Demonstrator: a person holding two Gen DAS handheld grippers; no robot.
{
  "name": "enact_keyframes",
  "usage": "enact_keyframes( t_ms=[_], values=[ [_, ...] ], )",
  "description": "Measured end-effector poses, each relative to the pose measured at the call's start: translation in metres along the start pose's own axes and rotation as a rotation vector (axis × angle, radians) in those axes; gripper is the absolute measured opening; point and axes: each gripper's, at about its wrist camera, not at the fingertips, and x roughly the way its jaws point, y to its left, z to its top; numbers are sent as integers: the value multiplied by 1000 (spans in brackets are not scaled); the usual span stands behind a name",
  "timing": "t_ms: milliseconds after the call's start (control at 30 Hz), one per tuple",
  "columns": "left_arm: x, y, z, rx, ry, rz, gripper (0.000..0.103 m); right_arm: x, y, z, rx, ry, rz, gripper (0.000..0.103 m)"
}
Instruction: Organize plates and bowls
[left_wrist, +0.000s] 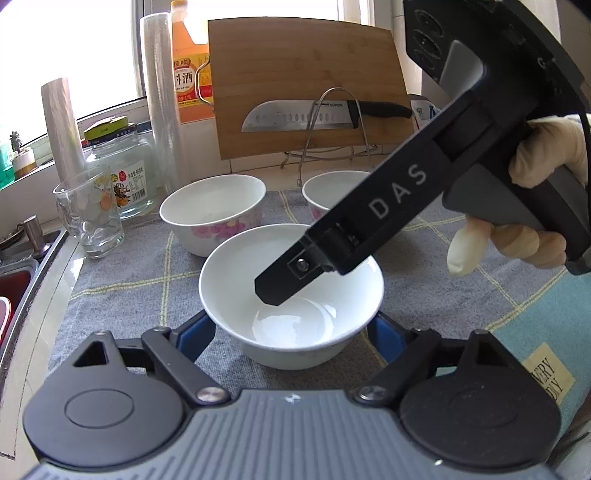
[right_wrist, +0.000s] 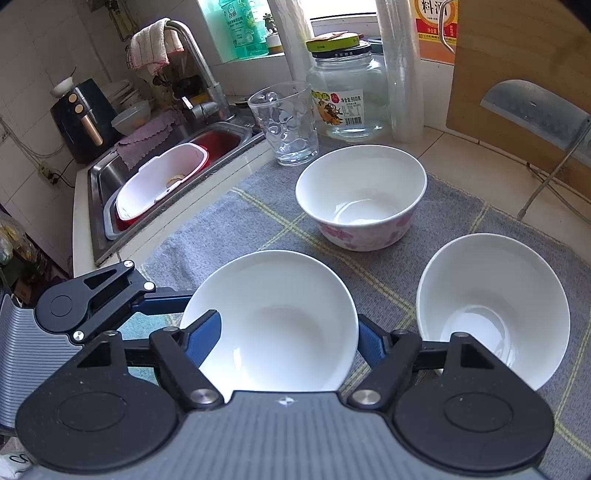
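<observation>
A plain white bowl (left_wrist: 291, 291) sits on a grey checked cloth (left_wrist: 122, 291) on a kitchen counter. The left gripper (left_wrist: 291, 328) has its blue pads against the bowl's outer sides, seemingly clamped on it. The right gripper (right_wrist: 284, 343) straddles the same bowl, one finger inside the rim; whether it presses is unclear. Two more bowls, a flowered bowl (right_wrist: 362, 199) and another white bowl (right_wrist: 491, 306), stand nearby. The step looks like gripping for stacking; next comes a level lift.

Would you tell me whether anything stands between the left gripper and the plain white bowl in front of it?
Nothing visible does: the plain white bowl sits between the blue fingers of the left gripper. Only one finger of the right gripper dips into it from above.
</observation>
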Motion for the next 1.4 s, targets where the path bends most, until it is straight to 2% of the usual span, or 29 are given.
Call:
enact_keyframes(
  t_ms=[333, 667, 900, 1033, 1200, 1400],
  values=[
    [-16, -18, 10, 13, 10, -44, 89, -33, -1, -12, 32, -8, 21, 82],
    [-12, -59, 19, 57, 10, -142, 89, -71, -20, -48, 102, -25, -62, 82],
    [-1, -93, 28, 83, 3, -228, 89, -100, -36, -77, 158, -46, -152, 82],
    [3, -109, 33, 85, 26, -273, 89, -111, -41, -91, 169, -39, -186, 82],
    [4, -120, 34, 103, 50, -315, 89, -118, -48, -109, 192, -11, -197, 82],
    [8, -125, 32, 96, 80, -328, 89, -121, -50, -117, 203, -8, -186, 82]
  ],
)
